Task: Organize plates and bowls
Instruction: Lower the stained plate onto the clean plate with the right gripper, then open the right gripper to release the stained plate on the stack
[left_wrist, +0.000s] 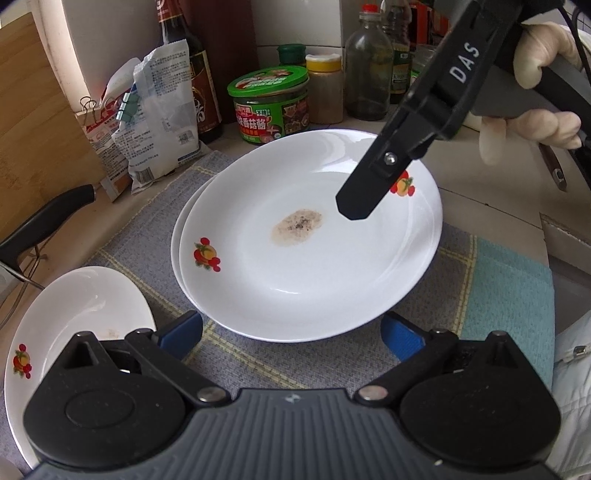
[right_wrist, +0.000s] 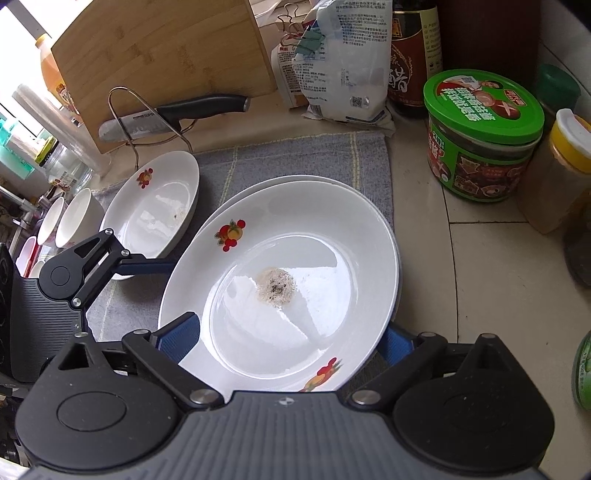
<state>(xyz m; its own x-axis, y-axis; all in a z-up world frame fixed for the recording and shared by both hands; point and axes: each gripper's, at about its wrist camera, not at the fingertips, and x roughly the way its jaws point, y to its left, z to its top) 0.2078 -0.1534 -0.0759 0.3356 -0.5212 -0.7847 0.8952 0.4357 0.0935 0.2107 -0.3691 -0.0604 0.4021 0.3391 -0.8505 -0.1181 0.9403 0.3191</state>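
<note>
Grey checked cloth (left_wrist: 155, 236) covers the counter under my working area, and on it sits the top plate (left_wrist: 310, 236), white with fruit prints and a brown speckled stain at its centre, stacked on a second plate (left_wrist: 176, 236) whose rim peeks out beneath. A third plate (right_wrist: 155, 210) lies just beside the stack, near two white bowls (right_wrist: 74, 218). My right gripper (right_wrist: 291, 339) hangs over the stack's near edge, jaws spread wide, touching nothing that I can see. My left gripper (left_wrist: 291, 332) is likewise spread, the stack's rim between its blue pads without contact.
</note>
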